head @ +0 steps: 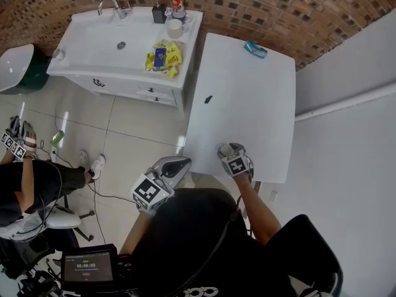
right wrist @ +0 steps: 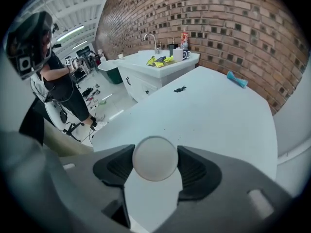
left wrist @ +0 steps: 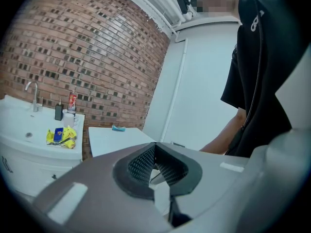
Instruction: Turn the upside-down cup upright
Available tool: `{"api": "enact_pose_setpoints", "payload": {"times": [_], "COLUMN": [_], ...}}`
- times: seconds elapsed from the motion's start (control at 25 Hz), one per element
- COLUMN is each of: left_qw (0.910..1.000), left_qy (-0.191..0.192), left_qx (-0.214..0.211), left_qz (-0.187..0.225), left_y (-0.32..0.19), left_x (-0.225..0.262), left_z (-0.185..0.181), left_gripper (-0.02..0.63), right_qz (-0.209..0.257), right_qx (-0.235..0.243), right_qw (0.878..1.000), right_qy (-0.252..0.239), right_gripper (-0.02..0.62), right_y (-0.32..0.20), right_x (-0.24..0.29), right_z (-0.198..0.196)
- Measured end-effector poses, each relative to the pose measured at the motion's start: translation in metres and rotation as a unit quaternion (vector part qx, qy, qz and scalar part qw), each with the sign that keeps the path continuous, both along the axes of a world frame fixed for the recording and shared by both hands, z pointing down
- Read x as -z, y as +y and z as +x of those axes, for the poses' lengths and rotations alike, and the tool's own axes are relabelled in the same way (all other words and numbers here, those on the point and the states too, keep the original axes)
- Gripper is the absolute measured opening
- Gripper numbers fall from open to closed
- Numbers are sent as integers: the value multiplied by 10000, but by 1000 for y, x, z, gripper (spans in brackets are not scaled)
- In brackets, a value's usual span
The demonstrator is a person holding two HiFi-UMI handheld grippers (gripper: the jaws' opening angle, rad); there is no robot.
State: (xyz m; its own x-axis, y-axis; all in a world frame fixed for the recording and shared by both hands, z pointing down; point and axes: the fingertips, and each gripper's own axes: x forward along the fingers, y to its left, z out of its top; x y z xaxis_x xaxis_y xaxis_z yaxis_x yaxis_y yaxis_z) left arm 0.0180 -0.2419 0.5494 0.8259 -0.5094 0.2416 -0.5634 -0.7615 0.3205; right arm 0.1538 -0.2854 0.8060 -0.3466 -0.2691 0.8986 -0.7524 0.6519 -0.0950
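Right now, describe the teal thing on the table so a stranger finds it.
Find the white rectangular table beside the white sink cabinet. At its far corner by the brick wall lies a small teal oblong object, the table's only coloured item.

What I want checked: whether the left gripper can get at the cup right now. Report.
Likely not cleanly: the cup is clamped between the right gripper's jaws, which cover its sides. The left gripper hangs off the table's near corner, jaws together, with only open air between.

Open passage over most of white table. Obstructed by small black item mid-left, teal item at far corner, right gripper clamping cup at near edge. Hemmed left by sink cabinet.
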Motion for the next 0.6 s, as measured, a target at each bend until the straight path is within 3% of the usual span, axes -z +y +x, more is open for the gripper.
{"api": "enact_pose_setpoints", "payload": {"times": [0.28, 0.44, 0.6], "left_qw": [9999, 9999, 9997], "left_qy": [-84, -17, 119], "left_qx": [-19, -40, -109], "left_qz": [126, 139, 183], "left_y": [11, 20, 34], "left_x": [3, 8, 9], "left_z": [-8, -20, -39], "left_gripper": [14, 15, 14], "right_qz": [27, 231, 711], "right_qx": [229, -159, -736], "right_qw": [9993, 9993, 9946], "right_qy": [295, 245, 194], "right_gripper": [269, 321, 327], "right_y": [9, 9, 15], "right_x": [-6, 9, 45], "right_z": [0, 2, 5]}}
